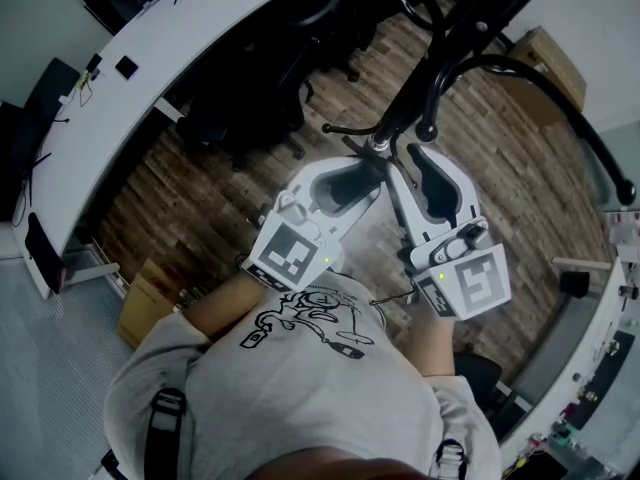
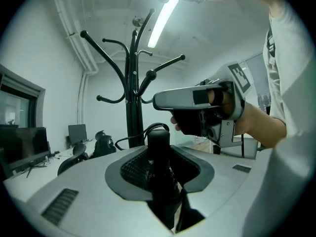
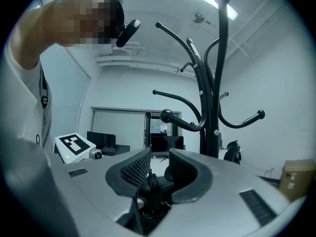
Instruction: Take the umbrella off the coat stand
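L gripper (image 1: 362, 171) clamped on black cylindrical umbrella handle (image 2: 159, 152), held upright just in front of black metal coat stand (image 2: 132, 93), prob. for lifting clear. R gripper (image 1: 430, 163) alongside, jaws apart, pressing nothing.

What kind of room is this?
Most likely an office. There is a long white desk, black swivel chairs on a wooden floor, a computer screen and a tall black coat stand.

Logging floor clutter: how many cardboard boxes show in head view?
2: a box beside the desk at lower left, another upper right past the coat stand; more may be hidden.
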`<action>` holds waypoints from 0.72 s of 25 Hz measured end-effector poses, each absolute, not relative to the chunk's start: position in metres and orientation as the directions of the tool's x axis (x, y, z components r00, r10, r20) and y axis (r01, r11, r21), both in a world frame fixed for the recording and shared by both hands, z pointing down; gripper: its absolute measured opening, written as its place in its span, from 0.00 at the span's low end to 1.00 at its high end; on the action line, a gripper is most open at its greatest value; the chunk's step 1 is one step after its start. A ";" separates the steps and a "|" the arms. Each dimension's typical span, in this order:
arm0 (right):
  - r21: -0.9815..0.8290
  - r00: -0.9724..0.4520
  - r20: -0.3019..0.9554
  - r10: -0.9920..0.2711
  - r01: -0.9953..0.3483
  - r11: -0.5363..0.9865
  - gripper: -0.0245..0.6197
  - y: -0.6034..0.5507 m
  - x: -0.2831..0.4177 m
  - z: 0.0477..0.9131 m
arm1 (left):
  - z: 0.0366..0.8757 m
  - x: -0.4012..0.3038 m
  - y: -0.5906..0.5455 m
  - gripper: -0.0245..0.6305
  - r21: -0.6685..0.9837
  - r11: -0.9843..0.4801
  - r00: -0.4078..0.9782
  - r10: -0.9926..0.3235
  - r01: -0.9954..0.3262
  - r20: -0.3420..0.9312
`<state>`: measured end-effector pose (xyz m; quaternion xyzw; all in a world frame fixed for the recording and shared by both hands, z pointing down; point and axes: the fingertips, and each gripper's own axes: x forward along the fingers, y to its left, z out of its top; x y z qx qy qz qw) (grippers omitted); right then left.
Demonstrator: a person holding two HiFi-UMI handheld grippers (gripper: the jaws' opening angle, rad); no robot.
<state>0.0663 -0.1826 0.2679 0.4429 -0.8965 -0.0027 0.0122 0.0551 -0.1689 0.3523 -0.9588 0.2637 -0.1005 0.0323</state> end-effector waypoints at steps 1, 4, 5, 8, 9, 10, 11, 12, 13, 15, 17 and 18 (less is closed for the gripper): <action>0.015 -0.607 0.022 -0.795 -0.795 0.607 0.24 -0.182 0.067 0.269 | 0.351 0.055 -0.169 0.27 -0.111 -0.859 0.842 -0.512 -0.500 0.171; 0.020 -0.601 0.022 -0.799 -0.799 0.602 0.23 -0.182 0.069 0.268 | 0.349 0.055 -0.168 0.27 -0.104 -0.860 0.844 -0.510 -0.499 0.167; 0.024 -0.600 0.020 -0.800 -0.800 0.600 0.22 -0.181 0.069 0.268 | 0.350 0.055 -0.168 0.27 -0.092 -0.859 0.844 -0.511 -0.503 0.162; 0.041 -0.595 0.016 -0.804 -0.803 0.595 0.19 -0.180 0.071 0.267 | 0.350 0.054 -0.167 0.27 -0.064 -0.857 0.844 -0.514 -0.511 0.151; 0.045 -0.592 0.016 -0.806 -0.805 0.592 0.18 -0.179 0.072 0.267 | 0.350 0.053 -0.168 0.27 -0.059 -0.857 0.844 -0.514 -0.512 0.150; 0.048 -0.588 0.016 -0.809 -0.807 0.588 0.16 -0.179 0.073 0.268 | 0.350 0.053 -0.168 0.27 -0.054 -0.857 0.844 -0.515 -0.513 0.149; 0.051 -0.584 0.019 -0.811 -0.810 0.585 0.15 -0.179 0.074 0.268 | 0.350 0.052 -0.169 0.27 -0.050 -0.855 0.843 -0.517 -0.515 0.148; 0.052 -0.581 0.024 -0.813 -0.812 0.582 0.14 -0.178 0.075 0.269 | 0.350 0.050 -0.169 0.27 -0.047 -0.854 0.842 -0.519 -0.518 0.147; 0.053 -0.579 0.029 -0.815 -0.813 0.579 0.13 -0.178 0.076 0.271 | 0.350 0.049 -0.170 0.27 -0.044 -0.852 0.840 -0.522 -0.522 0.146; 0.054 -0.573 0.037 -0.818 -0.817 0.575 0.12 -0.177 0.078 0.274 | 0.350 0.046 -0.171 0.27 -0.039 -0.847 0.836 -0.530 -0.530 0.144; 0.057 -0.567 0.044 -0.823 -0.821 0.568 0.11 -0.176 0.081 0.276 | 0.350 0.042 -0.173 0.27 -0.034 -0.842 0.831 -0.538 -0.539 0.143; 0.059 -0.563 0.046 -0.825 -0.823 0.565 0.11 -0.176 0.082 0.276 | 0.349 0.040 -0.174 0.27 -0.031 -0.839 0.828 -0.542 -0.543 0.142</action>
